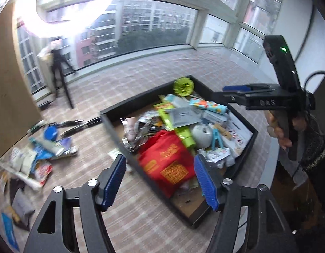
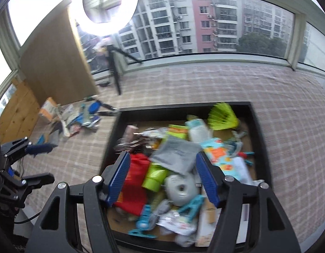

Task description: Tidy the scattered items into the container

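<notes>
Clutter [image 1: 34,158] lies at the far left on the checked worktop [image 1: 141,78]: packets, a tube, a blue round lid, well apart from the black container [image 1: 242,168]. Moving right, the left tongs [image 1: 160,181] hang with the jaws spread wide and nothing between them, poised over the near-left rim of the container, just above a red pouch [image 1: 166,158]. The container is already heaped: green tube, grey packet, a pale round thing, a lime brush at the far corner. Furthest right, the right tongs [image 2: 162,181] are likewise fully spread and empty, hovering above the heap.

To my eye the next step is another trip to the pile on the left. The left tongs are the nearer pair, so I would swing those over and come down on one flat packet at its edge, not the middle of the tangle. Thin foil may slip, so a firm pinch matters. Drop it into the bare corner, since the heap is near the rim.
</notes>
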